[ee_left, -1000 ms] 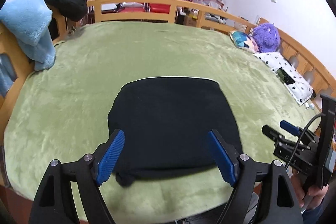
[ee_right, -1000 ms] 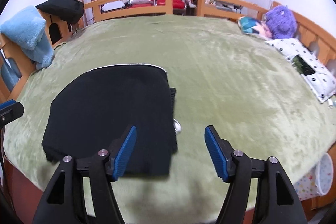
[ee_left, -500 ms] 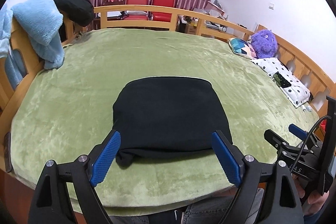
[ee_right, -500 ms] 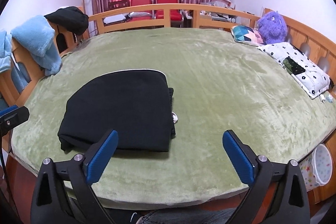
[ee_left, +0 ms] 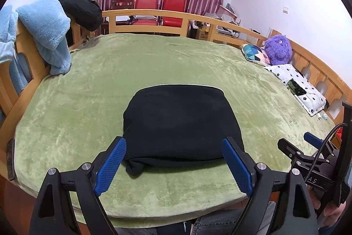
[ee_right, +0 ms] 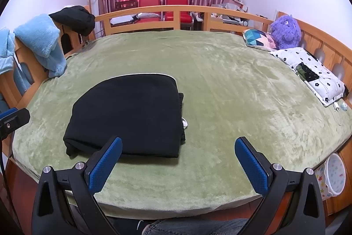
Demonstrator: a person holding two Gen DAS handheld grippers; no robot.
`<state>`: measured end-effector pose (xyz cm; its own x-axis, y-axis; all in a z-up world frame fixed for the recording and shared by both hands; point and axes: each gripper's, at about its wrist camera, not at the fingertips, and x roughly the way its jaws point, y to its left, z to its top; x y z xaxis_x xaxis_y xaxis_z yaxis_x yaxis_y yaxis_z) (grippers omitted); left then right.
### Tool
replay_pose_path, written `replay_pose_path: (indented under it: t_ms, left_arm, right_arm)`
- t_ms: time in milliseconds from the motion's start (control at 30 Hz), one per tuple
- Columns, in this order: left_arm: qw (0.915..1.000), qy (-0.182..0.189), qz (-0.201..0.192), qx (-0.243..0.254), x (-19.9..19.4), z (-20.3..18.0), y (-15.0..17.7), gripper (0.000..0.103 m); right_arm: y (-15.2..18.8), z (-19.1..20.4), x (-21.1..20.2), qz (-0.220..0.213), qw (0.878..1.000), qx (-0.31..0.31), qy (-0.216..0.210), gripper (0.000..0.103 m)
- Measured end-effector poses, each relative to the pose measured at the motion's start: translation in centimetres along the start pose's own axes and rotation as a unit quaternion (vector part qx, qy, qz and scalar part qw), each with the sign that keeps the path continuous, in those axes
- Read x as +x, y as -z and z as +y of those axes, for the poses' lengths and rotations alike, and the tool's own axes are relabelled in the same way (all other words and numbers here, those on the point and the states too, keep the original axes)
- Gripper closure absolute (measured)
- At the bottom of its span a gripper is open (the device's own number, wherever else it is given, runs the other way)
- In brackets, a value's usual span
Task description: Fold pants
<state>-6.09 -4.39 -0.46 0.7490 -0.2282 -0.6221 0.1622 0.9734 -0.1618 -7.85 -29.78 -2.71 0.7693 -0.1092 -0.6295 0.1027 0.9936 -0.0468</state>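
The black pants (ee_left: 178, 122) lie folded into a compact rectangle on the green blanket (ee_left: 110, 85), near the front edge of the bed. They also show in the right wrist view (ee_right: 129, 116), left of centre. My left gripper (ee_left: 173, 164) is open and empty, held just in front of the pants' near edge. My right gripper (ee_right: 176, 164) is open and empty, to the right of the pants and in front of them, above the blanket's front edge. The right gripper also shows at the right edge of the left wrist view (ee_left: 308, 147).
A wooden bed rail (ee_left: 149, 14) runs around the bed. A blue towel (ee_left: 48, 30) and a black garment (ee_left: 81, 10) hang on the left rail. A patterned cushion (ee_right: 259, 39), a purple plush toy (ee_right: 286, 30) and a spotted pillow (ee_right: 312, 72) lie at the right. A white bin (ee_right: 334, 175) stands beside the bed.
Both grippers have drawn back from the pants toward the front edge of the bed. The right gripper's jaws have opened wider. The pants have stayed in place.
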Motion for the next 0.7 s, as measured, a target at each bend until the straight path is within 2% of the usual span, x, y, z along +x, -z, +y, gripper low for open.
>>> replay_pose_path:
  t_ms: [700]
  left_arm:
    - [1.0000,-0.002,0.002,-0.003,0.26,0.79,0.18,0.015]
  right_arm:
    - [-0.65,0.57,-0.17,0.001,1.000,0.011,0.005,0.002]
